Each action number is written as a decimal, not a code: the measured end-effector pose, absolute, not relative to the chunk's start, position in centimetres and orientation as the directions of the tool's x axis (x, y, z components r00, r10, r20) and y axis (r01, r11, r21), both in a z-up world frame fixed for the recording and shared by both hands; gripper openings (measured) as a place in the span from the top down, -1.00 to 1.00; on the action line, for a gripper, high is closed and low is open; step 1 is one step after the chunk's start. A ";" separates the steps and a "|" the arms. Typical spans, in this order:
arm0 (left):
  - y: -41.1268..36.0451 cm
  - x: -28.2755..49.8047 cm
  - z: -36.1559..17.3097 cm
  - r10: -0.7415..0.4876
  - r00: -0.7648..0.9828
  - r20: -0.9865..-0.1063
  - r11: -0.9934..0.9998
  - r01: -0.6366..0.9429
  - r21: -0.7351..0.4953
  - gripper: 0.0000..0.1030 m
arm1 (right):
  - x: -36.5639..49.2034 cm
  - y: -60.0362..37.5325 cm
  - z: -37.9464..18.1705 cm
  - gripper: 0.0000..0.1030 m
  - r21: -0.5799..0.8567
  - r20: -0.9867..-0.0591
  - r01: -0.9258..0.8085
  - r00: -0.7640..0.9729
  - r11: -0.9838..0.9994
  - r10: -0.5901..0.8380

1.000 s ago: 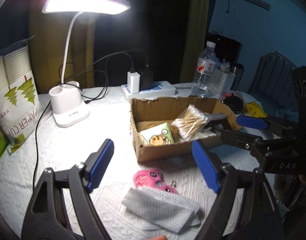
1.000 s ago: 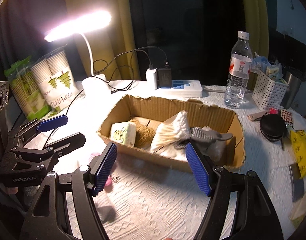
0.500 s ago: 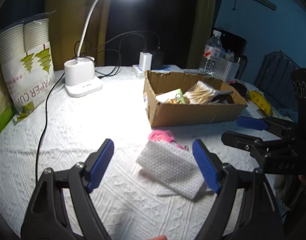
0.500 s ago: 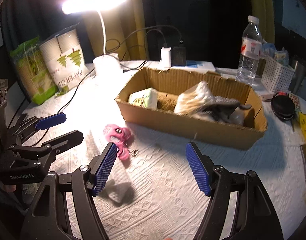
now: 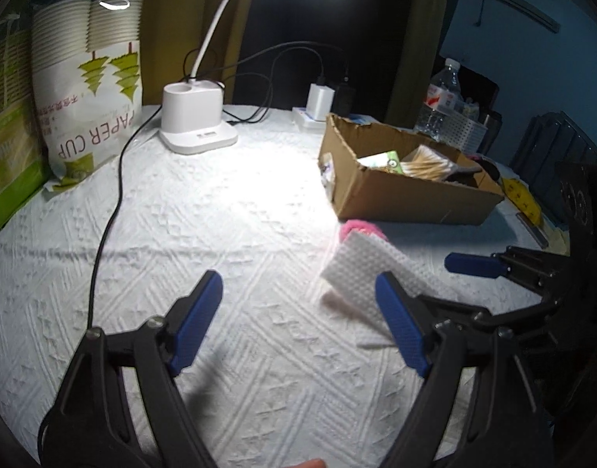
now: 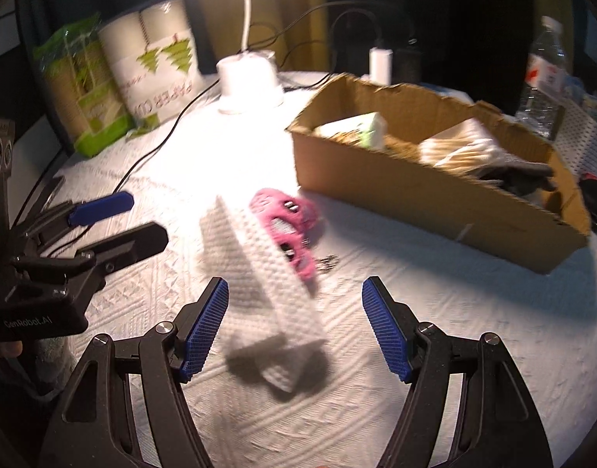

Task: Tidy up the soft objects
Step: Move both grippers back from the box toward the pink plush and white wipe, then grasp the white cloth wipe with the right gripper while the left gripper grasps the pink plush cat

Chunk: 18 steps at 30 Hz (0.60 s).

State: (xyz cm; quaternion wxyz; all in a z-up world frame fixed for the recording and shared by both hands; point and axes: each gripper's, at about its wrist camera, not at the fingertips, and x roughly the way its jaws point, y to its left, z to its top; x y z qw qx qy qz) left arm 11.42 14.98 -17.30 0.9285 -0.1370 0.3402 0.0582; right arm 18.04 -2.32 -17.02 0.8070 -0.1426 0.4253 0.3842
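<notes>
A folded white textured cloth (image 6: 259, 273) lies on the white tablecloth, and it also shows in the left wrist view (image 5: 372, 273). A pink plush keychain (image 6: 288, 230) lies touching its far side; only its edge (image 5: 360, 228) shows in the left wrist view. A cardboard box (image 6: 434, 195) behind them holds a green packet, cotton swabs and a grey item; it also shows in the left wrist view (image 5: 407, 191). My right gripper (image 6: 294, 327) is open just in front of the cloth. My left gripper (image 5: 298, 323) is open, left of the cloth.
A white desk lamp base (image 5: 197, 121) with a black cable (image 5: 107, 226) stands at the back. Paper cup packs (image 5: 87, 78) stand at the left. A power strip (image 5: 317, 113), a water bottle (image 5: 438, 101) and a white basket (image 5: 462, 128) sit behind the box.
Both grippers have pulled back and lower from the box toward the near table. The cloth and pink plush now lie closer ahead of the right gripper. Both stay open.
</notes>
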 end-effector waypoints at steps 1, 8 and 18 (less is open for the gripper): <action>15.1 11.5 -17.3 0.016 0.761 -0.649 0.955 -0.204 -0.216 -0.59 | 18.0 -2.0 -17.2 -0.39 0.098 -0.801 -0.748 0.333 0.656 0.498; 15.1 11.9 -17.5 0.024 0.750 -0.660 0.956 -0.210 -0.204 -0.59 | 17.2 -1.4 -18.6 0.69 0.098 -0.823 -0.779 0.287 0.619 0.491; 11.8 14.9 -16.8 0.016 0.741 -0.671 0.974 -0.163 -0.157 -0.59 | 18.4 -6.6 -15.8 0.77 0.116 -0.772 -0.740 0.353 0.662 0.529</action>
